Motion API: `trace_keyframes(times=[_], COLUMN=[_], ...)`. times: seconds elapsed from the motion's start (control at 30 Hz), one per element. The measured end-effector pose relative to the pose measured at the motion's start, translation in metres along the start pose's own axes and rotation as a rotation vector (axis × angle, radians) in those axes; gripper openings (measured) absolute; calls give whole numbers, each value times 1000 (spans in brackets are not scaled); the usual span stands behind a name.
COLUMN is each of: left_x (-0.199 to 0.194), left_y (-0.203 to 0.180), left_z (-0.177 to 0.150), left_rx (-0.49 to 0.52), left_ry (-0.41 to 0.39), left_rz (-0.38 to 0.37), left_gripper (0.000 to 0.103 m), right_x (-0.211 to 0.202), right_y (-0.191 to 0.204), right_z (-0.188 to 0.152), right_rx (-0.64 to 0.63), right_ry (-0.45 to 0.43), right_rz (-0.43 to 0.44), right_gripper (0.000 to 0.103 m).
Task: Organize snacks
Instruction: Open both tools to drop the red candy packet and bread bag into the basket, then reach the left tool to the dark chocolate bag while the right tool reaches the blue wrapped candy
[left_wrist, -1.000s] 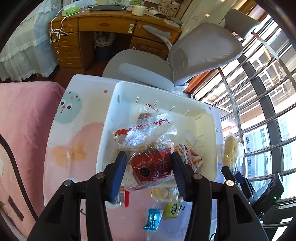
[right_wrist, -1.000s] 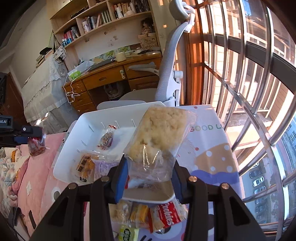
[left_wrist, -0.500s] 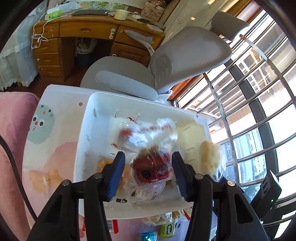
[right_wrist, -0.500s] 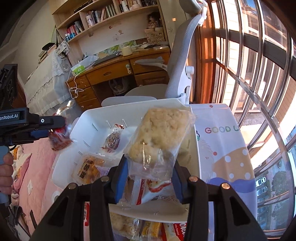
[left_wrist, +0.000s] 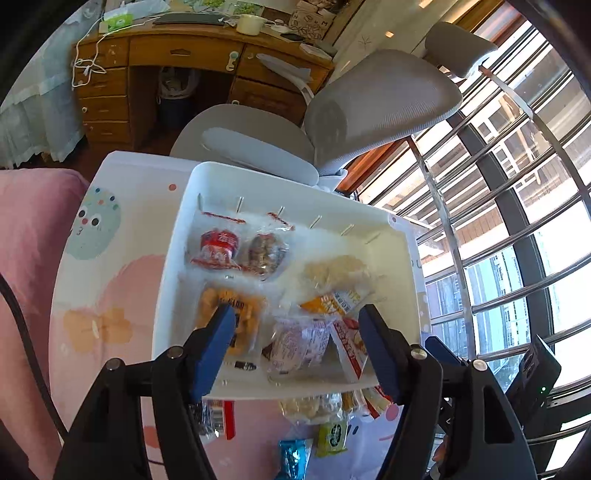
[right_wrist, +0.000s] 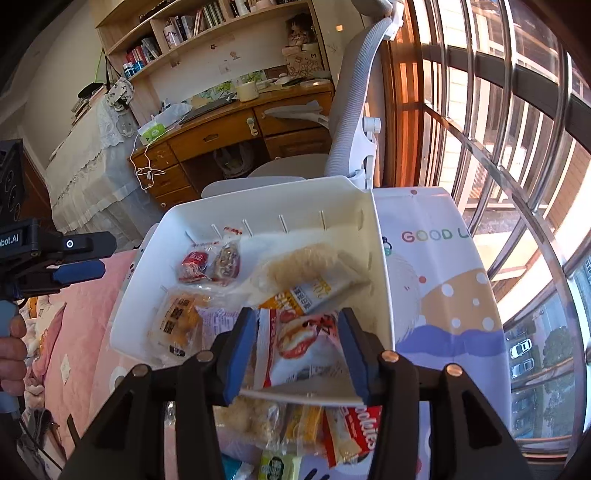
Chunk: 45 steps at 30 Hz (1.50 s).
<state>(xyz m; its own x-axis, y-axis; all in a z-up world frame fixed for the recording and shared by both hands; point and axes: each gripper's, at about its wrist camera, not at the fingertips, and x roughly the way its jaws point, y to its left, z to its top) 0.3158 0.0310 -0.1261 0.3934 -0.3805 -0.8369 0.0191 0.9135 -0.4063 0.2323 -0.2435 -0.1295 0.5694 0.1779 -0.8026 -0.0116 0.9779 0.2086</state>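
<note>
Left claw (left_wrist: 295, 347): spread, empty, low centre of its frame over the near rim of the white bin (left_wrist: 177, 236). Right claw (right_wrist: 297, 354): spread, empty, over the bin's near right corner.

Red-wrapped snack (left_wrist: 218, 249) now lies upper left in the bin; a second ago the left claw pinched it. Puffed rice cake pack (right_wrist: 310, 264) lies mid-bin; the right claw carried it then.

More packets (right_wrist: 291, 421) on the worktop (right_wrist: 436, 280), bottom of frame. Likely light, crinkly, slippery, crushable; best pinched by the sealed edge.
</note>
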Motion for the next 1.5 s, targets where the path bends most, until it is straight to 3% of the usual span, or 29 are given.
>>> trace_keyframes(times=[0.57,0.93,1.2,1.5], left_x=[-65,-84,-80,-58], left_y=[27,44,52,58], left_z=[-94,-153,-174,-183], left_rx=[-119,-158,-178,-137], left_ry=[-24,-17,10,30], left_rz=[80,141,186,221], left_gripper=[73,75,75,75], right_x=[-43,-37,-17,1], right_y=[-27,-35,-26,-5], right_z=[-58,-100,-126,-145], right_rx=[192,293,351,383], right_ry=[92,255,401,483], right_rz=[100,178,201,174], right_gripper=[56,58,58,58])
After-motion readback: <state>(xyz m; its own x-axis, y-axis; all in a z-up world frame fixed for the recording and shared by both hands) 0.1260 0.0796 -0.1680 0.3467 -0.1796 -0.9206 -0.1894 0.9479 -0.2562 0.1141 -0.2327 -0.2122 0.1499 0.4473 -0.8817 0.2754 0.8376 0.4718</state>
